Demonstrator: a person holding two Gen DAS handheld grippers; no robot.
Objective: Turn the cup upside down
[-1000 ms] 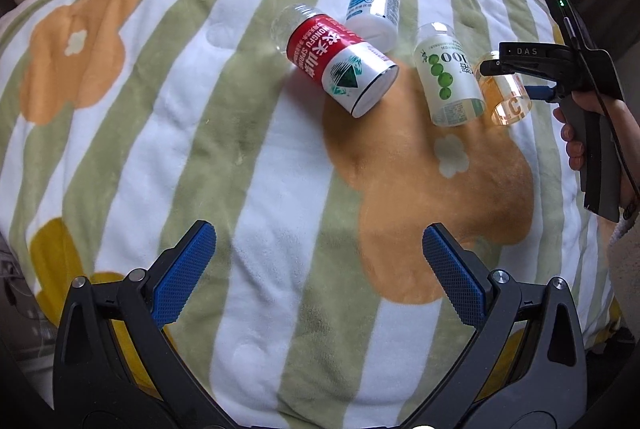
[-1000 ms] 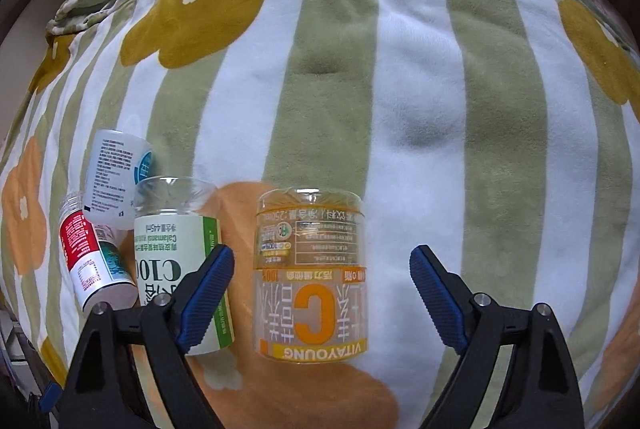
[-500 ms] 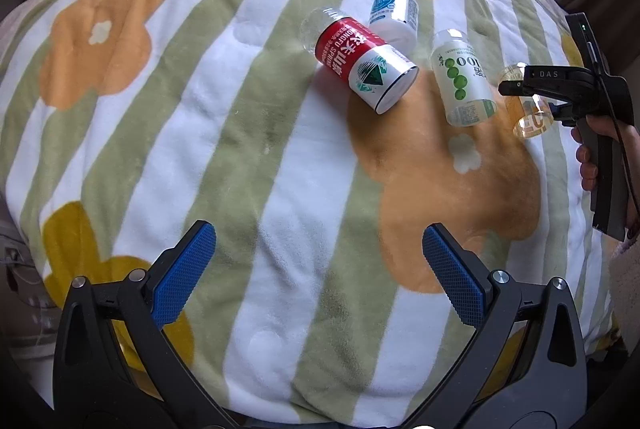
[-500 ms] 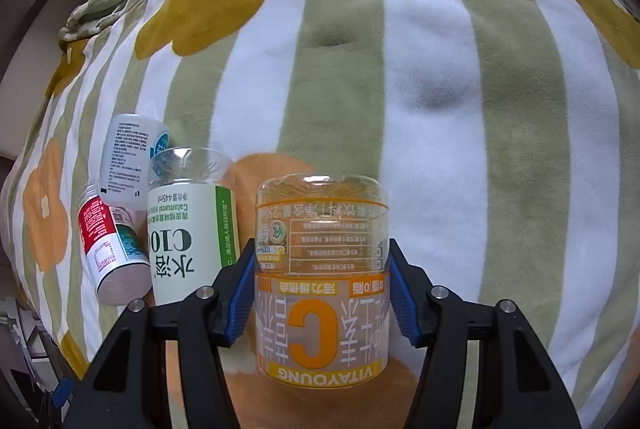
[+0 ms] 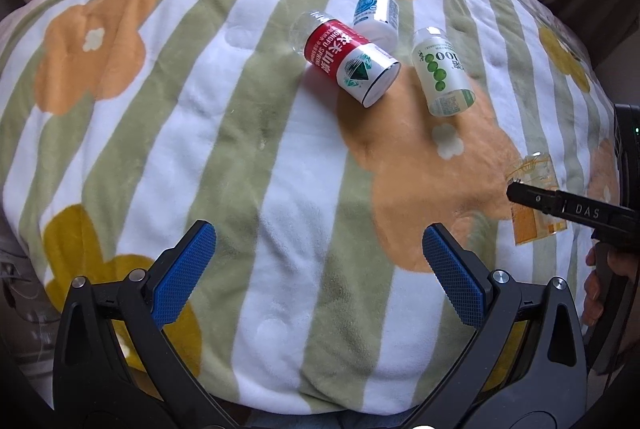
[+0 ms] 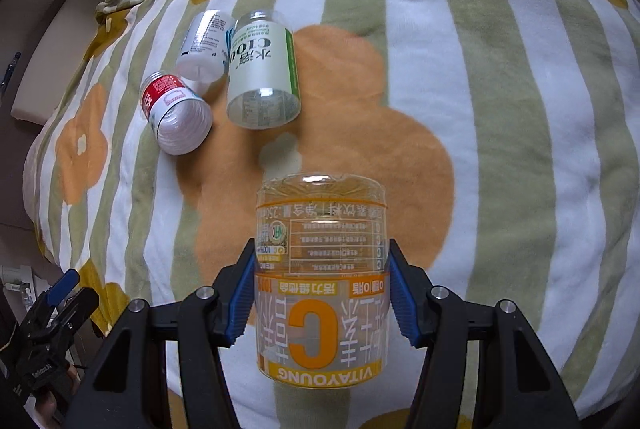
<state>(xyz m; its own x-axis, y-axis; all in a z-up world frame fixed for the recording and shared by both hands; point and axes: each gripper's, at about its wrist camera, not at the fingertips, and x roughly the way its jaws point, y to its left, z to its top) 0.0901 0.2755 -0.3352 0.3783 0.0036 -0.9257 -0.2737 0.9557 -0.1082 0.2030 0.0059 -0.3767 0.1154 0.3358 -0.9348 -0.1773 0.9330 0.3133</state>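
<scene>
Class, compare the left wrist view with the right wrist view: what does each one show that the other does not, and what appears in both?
Only the left wrist view shows the left tongs standing open with nothing between them, and a hand at the right edge.

Only the right wrist view shows the right tongs shut on the orange cup and its upside-down "VITAYOUNG" print.

Both show the striped flower blanket, the red-labelled cup, the green-labelled cup and the white bottle, all lying on their sides.
</scene>
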